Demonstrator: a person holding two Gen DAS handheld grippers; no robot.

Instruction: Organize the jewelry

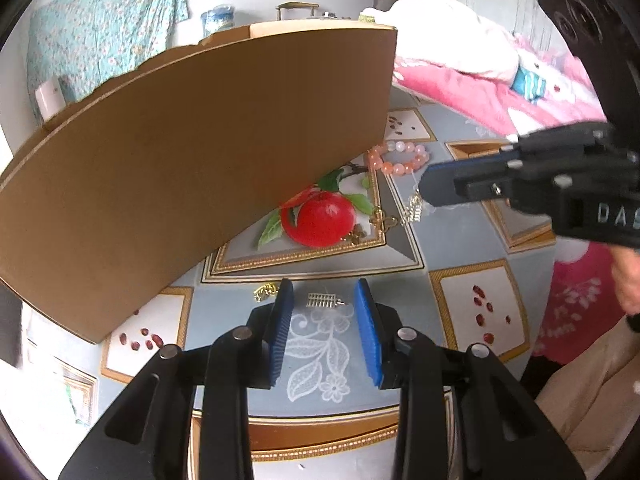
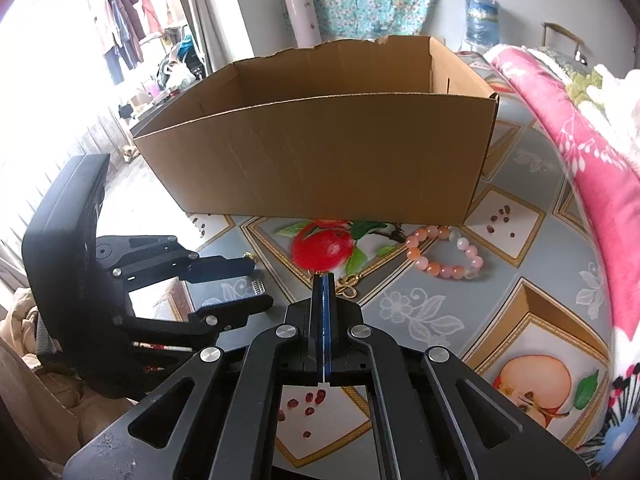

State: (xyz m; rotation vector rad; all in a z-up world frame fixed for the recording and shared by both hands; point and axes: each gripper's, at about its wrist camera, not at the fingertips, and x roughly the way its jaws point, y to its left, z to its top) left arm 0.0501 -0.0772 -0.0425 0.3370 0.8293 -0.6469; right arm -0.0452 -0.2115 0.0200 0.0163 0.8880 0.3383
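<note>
Right gripper (image 2: 323, 280) at 6 o'clock, jaws pressed together, nothing visible between them. Gold clasp (image 2: 347, 283) just beside its tip at 3 o'clock. Cardboard box (image 2: 320, 152) at 12 o'clock, open top. Pink bead bracelet (image 2: 444, 252) at 2 o'clock on patterned tablecloth (image 2: 500, 312). Left gripper (image 2: 244, 284) at 9 o'clock, jaws apart around small silver piece (image 2: 258, 288).

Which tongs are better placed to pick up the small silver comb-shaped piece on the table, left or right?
Left, probably. The left tongs are open, with the silver piece lying between their tips. The right tongs are shut and point near the gold charm, farther away.
</note>
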